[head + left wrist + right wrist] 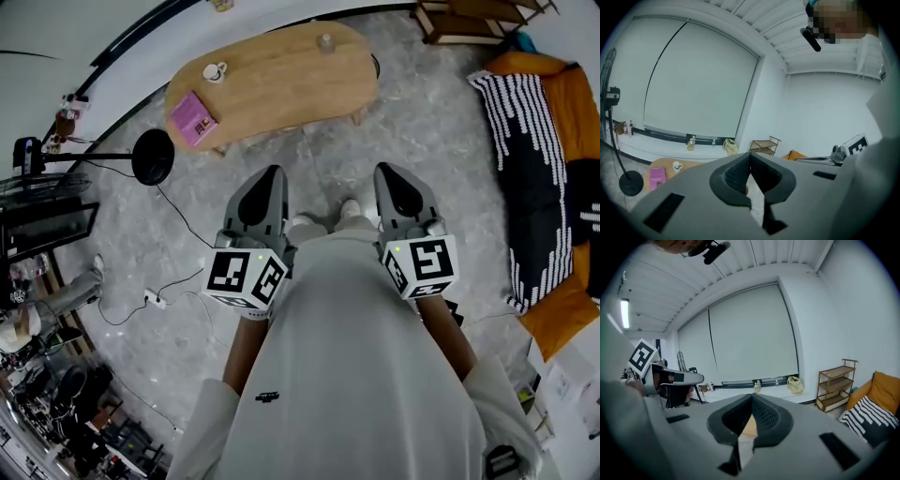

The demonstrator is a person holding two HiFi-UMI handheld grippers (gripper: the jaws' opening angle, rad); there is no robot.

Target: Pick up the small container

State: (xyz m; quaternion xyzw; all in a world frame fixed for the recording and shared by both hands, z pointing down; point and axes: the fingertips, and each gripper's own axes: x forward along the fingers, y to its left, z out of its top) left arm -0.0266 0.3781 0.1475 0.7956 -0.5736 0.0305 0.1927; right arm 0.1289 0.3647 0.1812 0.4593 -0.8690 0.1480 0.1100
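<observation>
Small container point(325, 42) on table point(281, 89); well beyond closed left hand-held gripper point(275, 172)

No readable text found. Pink book point(193, 118) on the table point(281, 75): cover print too small. Dark mark on my shirt point(267, 397): illegible. Marker cubes point(246, 277): square patterns only, no letters.
</observation>
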